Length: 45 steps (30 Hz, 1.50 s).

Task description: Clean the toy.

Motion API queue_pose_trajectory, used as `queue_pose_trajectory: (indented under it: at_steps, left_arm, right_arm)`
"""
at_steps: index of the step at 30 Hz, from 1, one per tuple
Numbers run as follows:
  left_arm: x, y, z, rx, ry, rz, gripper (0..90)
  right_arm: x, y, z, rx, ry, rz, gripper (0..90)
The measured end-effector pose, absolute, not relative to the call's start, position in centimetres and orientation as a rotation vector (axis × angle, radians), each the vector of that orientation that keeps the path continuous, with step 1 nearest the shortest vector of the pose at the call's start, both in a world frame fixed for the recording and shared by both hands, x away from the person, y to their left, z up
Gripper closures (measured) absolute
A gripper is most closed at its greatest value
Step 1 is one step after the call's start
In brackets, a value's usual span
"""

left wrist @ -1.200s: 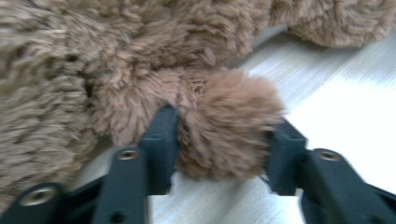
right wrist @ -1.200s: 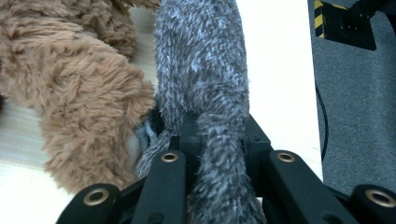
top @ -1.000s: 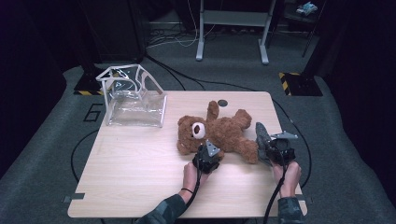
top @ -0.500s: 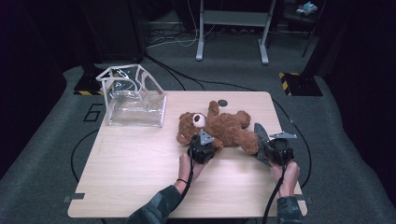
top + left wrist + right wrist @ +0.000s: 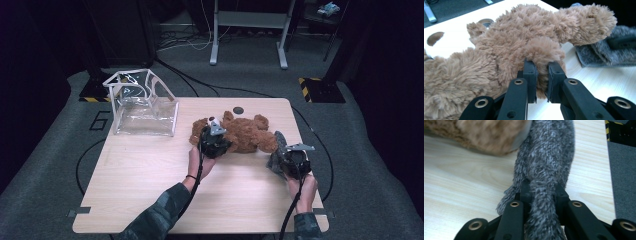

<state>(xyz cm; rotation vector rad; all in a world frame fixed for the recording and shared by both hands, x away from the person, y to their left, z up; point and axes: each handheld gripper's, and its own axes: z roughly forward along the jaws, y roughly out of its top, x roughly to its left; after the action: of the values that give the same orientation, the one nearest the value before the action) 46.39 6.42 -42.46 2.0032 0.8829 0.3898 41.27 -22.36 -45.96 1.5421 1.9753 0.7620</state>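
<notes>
Left gripper view shows the left gripper [image 5: 541,82], whose jaws have just been closing, clenched on a limb of the brown teddy bear [image 5: 524,47] on the table [image 5: 150,175]. Lift slowly so the plush doesn't slip. The right gripper [image 5: 541,205] grasps the grey furry cloth [image 5: 549,157] beside it.

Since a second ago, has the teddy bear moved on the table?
Yes. The teddy bear, pinched in the left gripper, has shifted away from the person, toward the black disc.
</notes>
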Motion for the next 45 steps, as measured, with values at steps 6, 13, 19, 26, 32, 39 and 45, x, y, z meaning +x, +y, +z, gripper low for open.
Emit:
queue_pose_trajectory:
  at_steps: [6, 13, 19, 26, 32, 39, 45]
  left_arm:
    - [46.7, 6.5, -41.2, 1.991, 0.873, 0.390, 81.8]
    - [47.1, 6.1, -38.9, 1.960, 0.868, 0.385, 82.1]
    - [48.3, 6.2, -39.9, 1.954, 0.926, 0.345, 81.8]
    - [48.7, 6.9, -40.2, 1.943, 0.956, 0.332, 81.5]
    - [49.1, 7.2, -40.2, 1.942, 0.960, 0.335, 80.9]
    - [49.5, 7.3, -40.2, 1.944, 0.976, 0.345, 80.5]
    - [49.9, 7.9, -40.3, 1.953, 0.982, 0.327, 80.4]
  right_arm:
    - [40.6, -21.5, -46.2, 1.522, 1.986, 0.779, 75.9]
    - [40.1, -20.7, -45.4, 1.492, 1.989, 0.811, 75.8]
    - [39.3, -19.5, -45.1, 1.437, 2.017, 0.852, 75.9]
    - [37.8, -15.8, -43.2, 1.297, 2.031, 0.978, 76.0]
    - [39.8, -12.4, -41.4, 1.191, 2.023, 1.021, 76.1]
    - [44.6, -9.1, -40.8, 1.147, 2.028, 1.017, 76.3]
    - [46.7, -9.1, -41.7, 1.199, 2.044, 0.949, 76.4]
